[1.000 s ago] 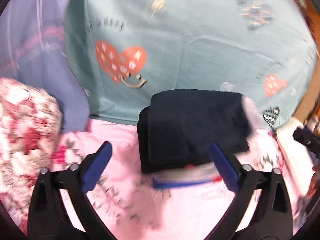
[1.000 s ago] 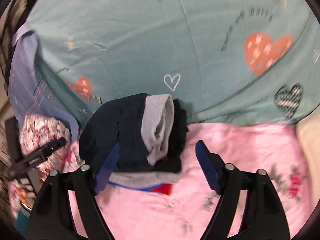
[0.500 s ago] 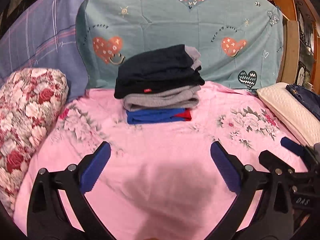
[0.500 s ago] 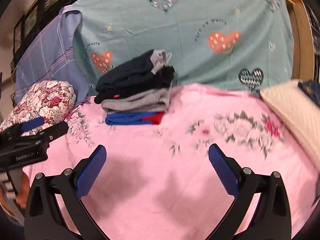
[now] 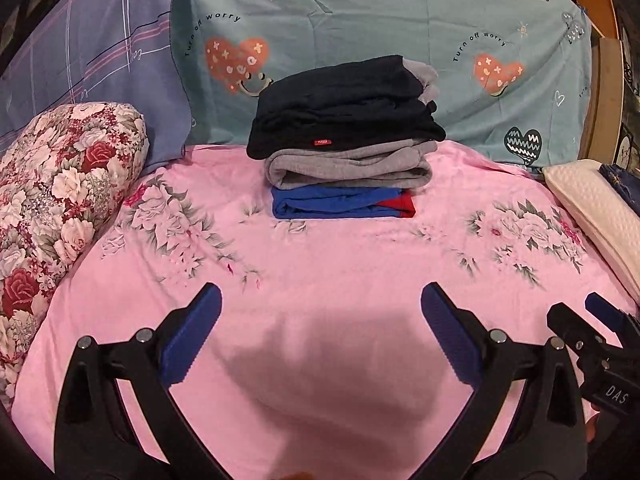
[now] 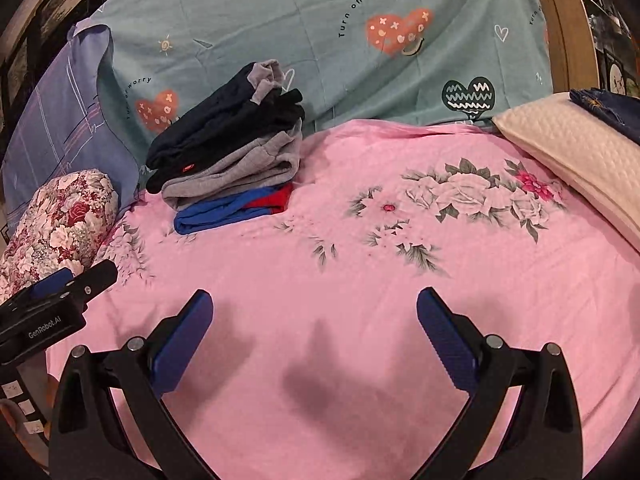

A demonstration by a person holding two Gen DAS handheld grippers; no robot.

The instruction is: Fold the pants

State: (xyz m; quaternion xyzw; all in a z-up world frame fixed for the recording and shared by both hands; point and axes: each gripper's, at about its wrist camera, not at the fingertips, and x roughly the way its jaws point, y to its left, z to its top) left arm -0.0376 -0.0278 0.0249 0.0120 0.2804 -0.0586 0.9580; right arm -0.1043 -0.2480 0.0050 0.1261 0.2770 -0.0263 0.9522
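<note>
A stack of three folded garments sits at the far side of the pink floral bedsheet point(image 5: 344, 256): dark navy pants point(image 5: 344, 108) with a grey lining on top, grey pants point(image 5: 352, 164) in the middle, a blue and red garment point(image 5: 340, 202) at the bottom. The stack also shows in the right wrist view point(image 6: 228, 140). My left gripper point(image 5: 320, 308) is open and empty, well short of the stack. My right gripper point(image 6: 314, 312) is open and empty, to the right of the left one over bare sheet.
A floral bolster point(image 5: 60, 192) lies at the left. A cream pillow point(image 6: 572, 152) with dark blue cloth point(image 6: 612, 108) on it lies at the right. A teal heart-print sheet point(image 5: 380, 20) and a purple cloth point(image 5: 92, 52) hang behind the stack.
Both grippers have pulled back from the stack toward the near side of the bed, leaving the navy pants on top. Both stay open.
</note>
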